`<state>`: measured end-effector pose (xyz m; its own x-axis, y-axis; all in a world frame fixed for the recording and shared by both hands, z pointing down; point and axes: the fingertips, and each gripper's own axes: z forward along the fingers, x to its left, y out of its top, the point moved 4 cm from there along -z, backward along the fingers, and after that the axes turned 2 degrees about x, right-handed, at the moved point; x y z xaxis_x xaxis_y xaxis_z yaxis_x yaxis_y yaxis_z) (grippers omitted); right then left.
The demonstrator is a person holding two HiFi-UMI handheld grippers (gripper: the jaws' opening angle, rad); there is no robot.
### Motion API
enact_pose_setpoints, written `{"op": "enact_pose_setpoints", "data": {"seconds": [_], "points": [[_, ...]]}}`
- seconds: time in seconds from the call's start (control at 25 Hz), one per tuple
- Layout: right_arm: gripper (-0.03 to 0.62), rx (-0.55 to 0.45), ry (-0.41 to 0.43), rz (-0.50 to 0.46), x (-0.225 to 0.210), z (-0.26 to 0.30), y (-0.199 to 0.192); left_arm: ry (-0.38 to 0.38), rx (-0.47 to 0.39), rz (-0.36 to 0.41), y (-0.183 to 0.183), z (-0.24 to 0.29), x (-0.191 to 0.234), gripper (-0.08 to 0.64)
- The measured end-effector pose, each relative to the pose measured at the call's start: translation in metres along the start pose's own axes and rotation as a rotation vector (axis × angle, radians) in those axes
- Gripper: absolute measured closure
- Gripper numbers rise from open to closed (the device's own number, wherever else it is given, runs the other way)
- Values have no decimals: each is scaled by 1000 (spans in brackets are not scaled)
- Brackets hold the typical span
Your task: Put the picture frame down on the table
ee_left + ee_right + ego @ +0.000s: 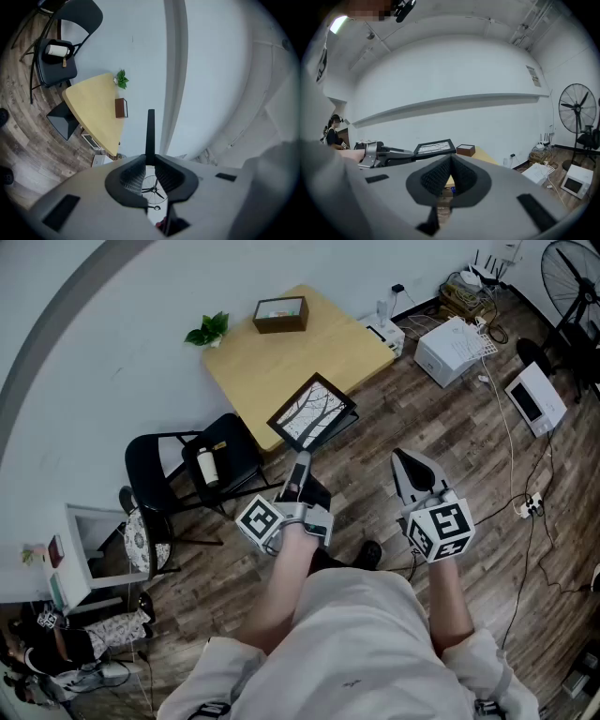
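Observation:
A black picture frame (312,414) with a tree drawing hangs tilted above the near edge of the yellow wooden table (272,362). My left gripper (300,463) is shut on the frame's near edge. In the left gripper view the frame (150,133) shows edge-on as a thin black bar standing up between the pads of the left gripper (150,161). My right gripper (403,460) hovers over the floor to the right, shut with nothing in it. The right gripper view shows the frame (435,147) held out level, beyond the closed jaws of the right gripper (450,160).
A brown box (280,314) and a small green plant (210,330) sit at the table's far side. A black chair (225,460) carrying a paper roll (208,466) stands left of the table. White boxes (453,348), cables and a fan (572,277) lie to the right.

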<state>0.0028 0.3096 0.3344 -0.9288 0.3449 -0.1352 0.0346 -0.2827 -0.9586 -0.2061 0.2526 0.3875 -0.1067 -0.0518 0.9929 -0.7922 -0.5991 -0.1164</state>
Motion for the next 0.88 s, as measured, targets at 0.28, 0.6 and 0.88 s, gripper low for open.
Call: {"op": "enact_pose_setpoints", "data": {"seconds": [0.28, 0.6, 0.88], "points": [[594, -3, -16, -18, 2, -12, 0, -11, 27, -16, -16, -2, -7, 502], [592, -28, 22, 10, -4, -34, -5, -39, 31, -40, -44, -1, -16, 502], [592, -12, 16, 21, -4, -36, -14, -40, 50, -60, -51, 1, -13, 502]]}}
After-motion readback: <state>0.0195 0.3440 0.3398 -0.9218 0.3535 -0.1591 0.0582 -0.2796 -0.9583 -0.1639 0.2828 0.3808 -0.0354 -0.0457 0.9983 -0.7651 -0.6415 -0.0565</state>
